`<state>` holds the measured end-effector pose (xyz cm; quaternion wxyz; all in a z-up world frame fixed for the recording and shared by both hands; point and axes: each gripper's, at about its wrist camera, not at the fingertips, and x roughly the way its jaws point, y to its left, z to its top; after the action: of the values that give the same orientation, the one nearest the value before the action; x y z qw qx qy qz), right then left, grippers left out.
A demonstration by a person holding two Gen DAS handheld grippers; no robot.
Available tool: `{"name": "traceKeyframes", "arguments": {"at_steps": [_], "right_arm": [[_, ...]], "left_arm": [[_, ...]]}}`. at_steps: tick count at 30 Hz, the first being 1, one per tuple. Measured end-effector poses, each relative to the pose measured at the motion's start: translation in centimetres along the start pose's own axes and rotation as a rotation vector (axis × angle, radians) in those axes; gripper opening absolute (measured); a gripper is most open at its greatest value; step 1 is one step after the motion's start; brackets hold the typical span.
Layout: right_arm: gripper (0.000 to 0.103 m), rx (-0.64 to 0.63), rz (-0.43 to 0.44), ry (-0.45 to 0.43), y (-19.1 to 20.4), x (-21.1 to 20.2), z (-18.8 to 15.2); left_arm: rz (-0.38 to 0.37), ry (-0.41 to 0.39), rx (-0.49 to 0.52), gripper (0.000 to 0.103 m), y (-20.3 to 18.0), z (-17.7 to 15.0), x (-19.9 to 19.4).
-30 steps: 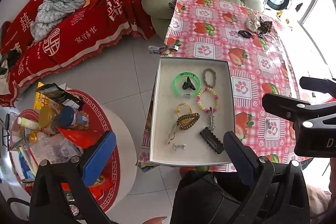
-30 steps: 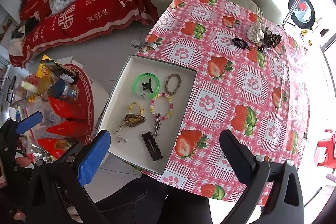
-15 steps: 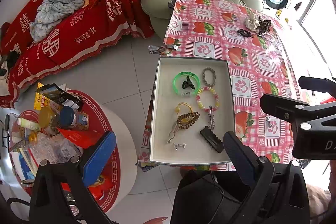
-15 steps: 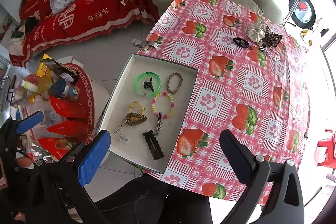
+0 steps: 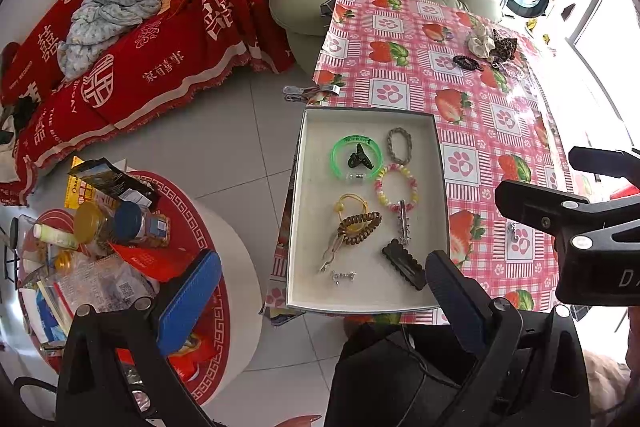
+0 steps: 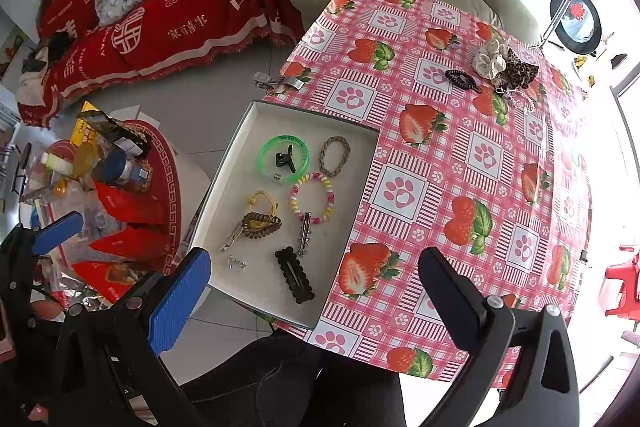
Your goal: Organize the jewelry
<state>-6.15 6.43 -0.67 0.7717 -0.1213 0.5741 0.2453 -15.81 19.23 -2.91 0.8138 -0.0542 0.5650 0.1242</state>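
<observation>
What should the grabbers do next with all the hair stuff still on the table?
Probably reach the right gripper toward the far pile: a black spiral hair tie, a cream scrunchie and a leopard scrunchie lie outside the white tray. Both it and the left gripper are open and empty, and the black tie lies nearest.

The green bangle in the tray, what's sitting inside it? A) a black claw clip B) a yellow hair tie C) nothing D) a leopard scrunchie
A: a small black claw clip lies inside the green bangle in the tray.
</observation>
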Motion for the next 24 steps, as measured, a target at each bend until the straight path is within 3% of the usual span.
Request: {"name": "traceKeyframes", "arguments": {"at_steps": [24], "right_arm": [[0.103, 0.001, 0.005, 0.006, -0.03, 0.20, -0.18]], "left_arm": [[0.000, 0.003, 0.003, 0.103, -0.14, -0.21, 0.16]]}}
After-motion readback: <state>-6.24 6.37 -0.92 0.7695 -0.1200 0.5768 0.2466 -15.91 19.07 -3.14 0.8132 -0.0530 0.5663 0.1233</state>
